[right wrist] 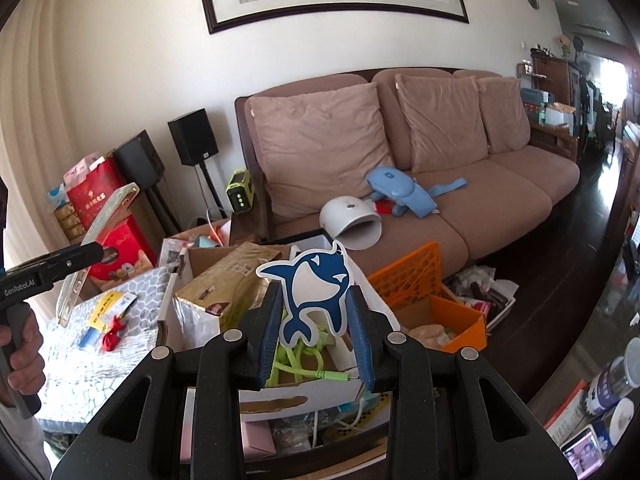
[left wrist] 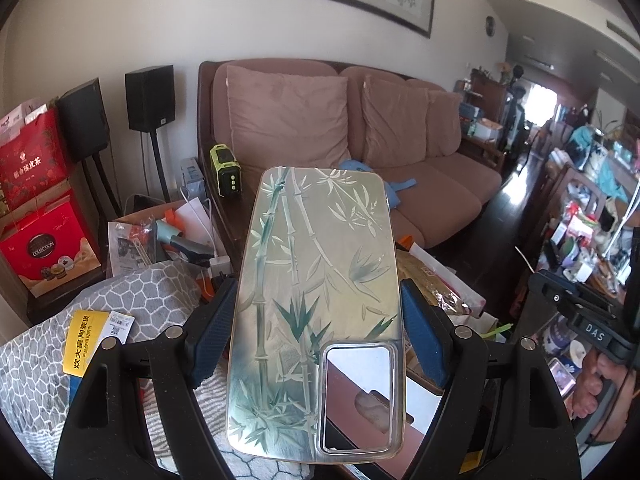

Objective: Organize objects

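Note:
My left gripper [left wrist: 318,308] is shut on a clear phone case [left wrist: 316,304] printed with green bamboo; its blue pads press the case's two long sides and the case stands up in front of the camera. The same case [right wrist: 98,240] shows edge-on at the left of the right wrist view, held by the left gripper [right wrist: 90,254] in a person's hand [right wrist: 18,356]. My right gripper [right wrist: 316,312] is shut on a flat blue and white whale cut-out [right wrist: 314,286], held upright above an open cardboard box [right wrist: 280,394].
A pink sofa [right wrist: 460,208] holds a white dome lamp [right wrist: 352,220] and a blue device [right wrist: 400,192]. An orange crate [right wrist: 416,276], a tan box [right wrist: 224,280], red gift boxes [left wrist: 36,208], speakers [left wrist: 150,98] and a grey-patterned cushion [left wrist: 132,304] crowd the space below. A cluttered table [left wrist: 580,248] stands right.

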A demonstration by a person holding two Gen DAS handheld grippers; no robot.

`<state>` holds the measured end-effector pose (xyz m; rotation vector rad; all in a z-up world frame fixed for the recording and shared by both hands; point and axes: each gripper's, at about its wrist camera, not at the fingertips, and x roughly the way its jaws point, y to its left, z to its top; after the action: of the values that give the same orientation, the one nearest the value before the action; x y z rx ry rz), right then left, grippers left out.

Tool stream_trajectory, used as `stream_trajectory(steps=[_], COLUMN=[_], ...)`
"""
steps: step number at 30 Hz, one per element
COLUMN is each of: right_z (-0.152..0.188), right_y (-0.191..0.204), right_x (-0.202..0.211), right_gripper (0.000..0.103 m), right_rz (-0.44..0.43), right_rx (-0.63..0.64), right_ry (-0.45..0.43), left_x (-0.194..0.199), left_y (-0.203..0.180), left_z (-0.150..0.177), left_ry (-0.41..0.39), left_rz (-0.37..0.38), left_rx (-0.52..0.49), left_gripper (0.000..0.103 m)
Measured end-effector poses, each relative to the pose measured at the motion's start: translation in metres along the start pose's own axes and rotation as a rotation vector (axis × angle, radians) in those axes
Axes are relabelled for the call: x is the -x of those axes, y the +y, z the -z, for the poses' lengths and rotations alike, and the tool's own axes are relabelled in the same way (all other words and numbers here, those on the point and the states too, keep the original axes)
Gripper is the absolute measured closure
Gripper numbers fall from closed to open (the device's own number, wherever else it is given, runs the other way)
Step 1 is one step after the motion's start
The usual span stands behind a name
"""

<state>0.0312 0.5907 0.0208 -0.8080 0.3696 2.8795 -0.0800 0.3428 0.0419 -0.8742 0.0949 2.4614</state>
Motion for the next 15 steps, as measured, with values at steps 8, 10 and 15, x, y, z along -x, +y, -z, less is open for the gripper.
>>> stream_trajectory(steps=[8,10,15], right_z=[0.002,0.002,0.003], right_y=[0.000,-0.001,-0.004], right_x=[-0.007,-0.008,-0.012], right_gripper=[0.071,0.071,0.071], right_rz=[-0.005,-0.004,-0.001], right_rx=[0.006,0.001,-0.001], right_ry=[0.016,0.022,0.032], left_x=[-0.007,-0.008,-0.014], left_y=[0.001,0.001,-0.003], left_z=[0.001,0.002,0.004], left_ry=[0.015,0.015,0.026], left_rz=[0.002,0.003,0.006], left_rx=[-0.001,0.000,-0.005], left_gripper=[0.027,0.027,0.027])
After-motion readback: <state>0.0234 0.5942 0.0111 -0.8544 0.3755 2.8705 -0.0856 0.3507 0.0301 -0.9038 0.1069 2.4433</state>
